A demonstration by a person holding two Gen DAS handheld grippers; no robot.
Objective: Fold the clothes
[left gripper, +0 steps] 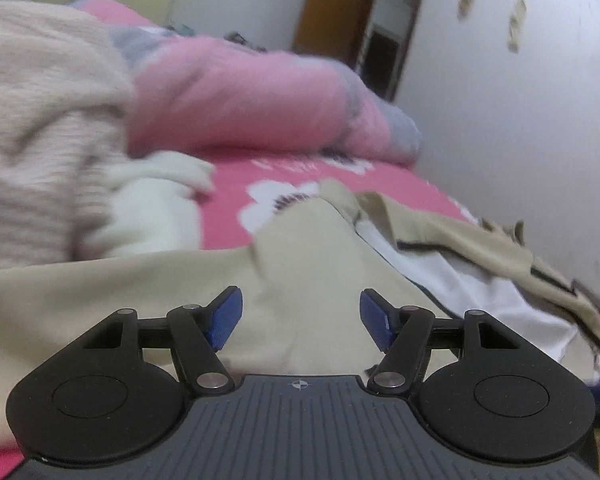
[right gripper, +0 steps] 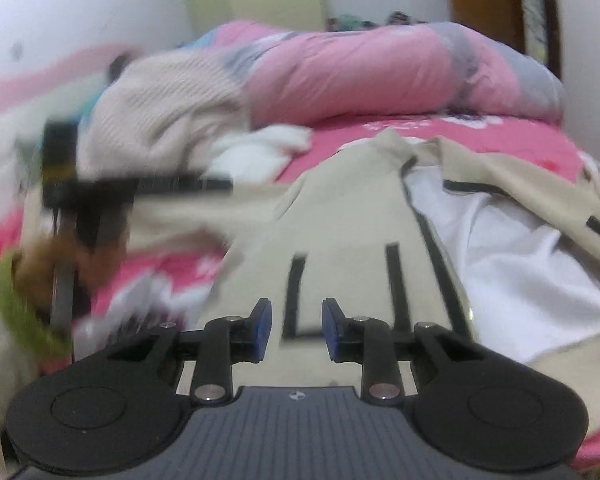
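A beige jacket (left gripper: pixel 308 248) with black trim and a white lining (left gripper: pixel 472 280) lies spread open on the pink bed. My left gripper (left gripper: pixel 300 318) is open and empty, low over the beige cloth. In the right wrist view the same jacket (right gripper: pixel 352 216) shows its black-edged pocket strips and white lining (right gripper: pixel 512 248). My right gripper (right gripper: pixel 296 328) is open with a narrow gap, just above the jacket's near panel, holding nothing. The left gripper shows blurred at the left of the right wrist view (right gripper: pixel 80 188).
A beige knit sweater (left gripper: pixel 40 152) and a white garment (left gripper: pixel 156 208) lie at the left. A rolled pink quilt (right gripper: pixel 360 72) lies across the far side of the bed. A white wall (left gripper: pixel 520 120) runs along the right edge, with a doorway (left gripper: pixel 384 36) behind.
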